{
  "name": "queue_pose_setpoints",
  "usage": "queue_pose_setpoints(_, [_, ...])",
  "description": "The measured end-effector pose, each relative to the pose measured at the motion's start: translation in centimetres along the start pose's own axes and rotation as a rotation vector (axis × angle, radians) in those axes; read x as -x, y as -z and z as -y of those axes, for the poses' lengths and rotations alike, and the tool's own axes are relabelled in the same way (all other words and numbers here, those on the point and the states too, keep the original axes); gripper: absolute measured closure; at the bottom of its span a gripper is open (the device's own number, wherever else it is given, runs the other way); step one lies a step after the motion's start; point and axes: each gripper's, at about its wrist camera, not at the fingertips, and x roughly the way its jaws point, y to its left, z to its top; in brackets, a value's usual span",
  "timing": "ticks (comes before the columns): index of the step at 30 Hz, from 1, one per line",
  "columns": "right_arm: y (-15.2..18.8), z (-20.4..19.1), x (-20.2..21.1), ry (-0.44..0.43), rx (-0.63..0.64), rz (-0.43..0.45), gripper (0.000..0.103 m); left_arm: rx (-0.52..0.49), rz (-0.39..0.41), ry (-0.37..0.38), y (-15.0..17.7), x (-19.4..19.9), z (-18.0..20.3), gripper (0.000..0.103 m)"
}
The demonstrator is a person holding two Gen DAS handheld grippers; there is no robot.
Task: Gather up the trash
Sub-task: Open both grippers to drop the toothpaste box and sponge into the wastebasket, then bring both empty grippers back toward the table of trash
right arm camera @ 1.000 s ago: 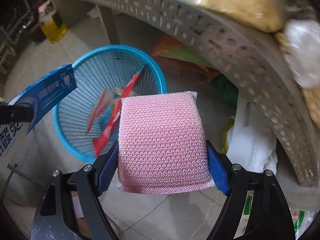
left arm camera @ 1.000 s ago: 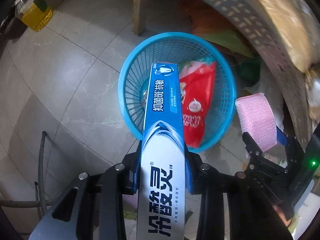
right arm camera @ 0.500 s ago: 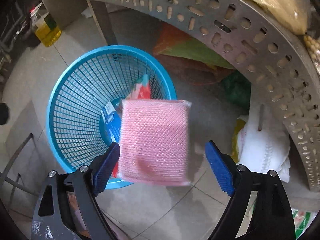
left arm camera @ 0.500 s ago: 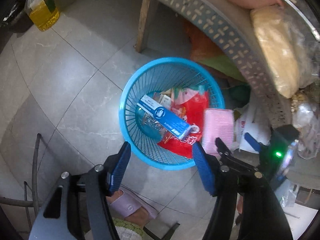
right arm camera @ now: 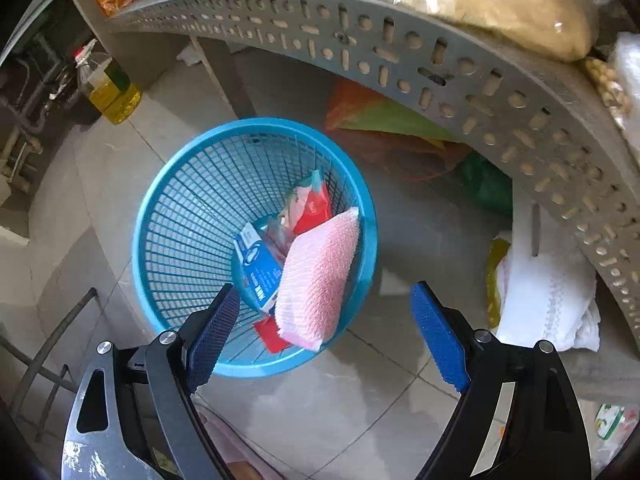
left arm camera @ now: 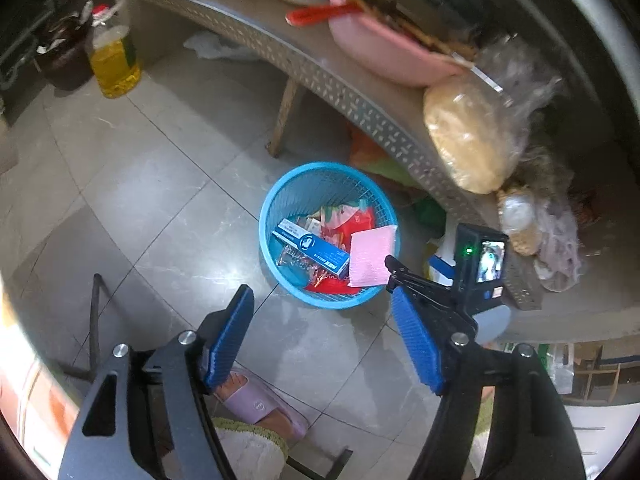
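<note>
A blue mesh basket (left arm camera: 280, 196) (right arm camera: 180, 208) stands on the tiled floor. In it lie a blue toothpaste box (left arm camera: 310, 247) (right arm camera: 258, 266), a pink sponge (left arm camera: 370, 256) (right arm camera: 320, 276) leaning on the right wall, and red wrappers (left arm camera: 362, 216) (right arm camera: 314, 208). My left gripper (left arm camera: 322, 312) is open and empty, high above the basket's near side. My right gripper (right arm camera: 324, 304) is open and empty just above the basket's near rim; it also shows in the left wrist view (left arm camera: 404, 276) at the basket's right.
A perforated grey table (left arm camera: 340, 84) (right arm camera: 400, 52) curves above and right of the basket, loaded with bags and dishes. An oil bottle (left arm camera: 114, 60) (right arm camera: 110, 88) stands at the far left. White cloth (right arm camera: 548, 292) and bags lie under the table. A slippered foot (left arm camera: 256, 398) is below my left gripper.
Both grippers opened: the toothpaste box and the pink sponge dropped into the basket. My left gripper has risen well away from the basket; the right stays close above it.
</note>
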Motion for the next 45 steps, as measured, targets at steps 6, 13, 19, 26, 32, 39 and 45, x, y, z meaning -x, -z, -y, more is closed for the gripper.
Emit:
queue_pose_setpoints(6, [1.0,0.7,1.1,-0.016,0.004,0.017,0.02,0.02,0.112,0.053,5.4,5.9,-0.7,0.029])
queue_pose_setpoints(13, [0.5,0.7,-3.4,0.019,-0.004,-0.087,0.031,0.053,0.191,0.076,13.0,10.9,-1.7,0.029])
queue_pose_setpoints(19, [0.2,0.2,-5.3,-0.08,-0.075,-0.164,0.052,0.129,0.284,0.026,19.1,15.1,-4.1,0.029])
queue_pose_setpoints(26, [-1.5,-4.8,-2.3,-0.335,0.006,-0.082,0.052,0.234,0.32,-0.018,23.4,16.3,-6.9,0.028])
queue_pose_setpoints(32, [-0.9,-1.0,-1.9,-0.325,-0.102,-0.065,0.051,0.233,0.36,-0.02,24.4,17.3,-7.3,0.028])
queue_pose_setpoints(39, [2.5,0.8,0.4,-0.297,-0.119,-0.066,0.05,0.233,0.384,-0.024,25.2,17.8,-7.8,0.027])
queue_pose_setpoints(45, [5.8,-2.6,7.9,-0.317,0.059,0.015,0.042,0.258,0.425,-0.049,27.4,19.0,-8.8,0.027])
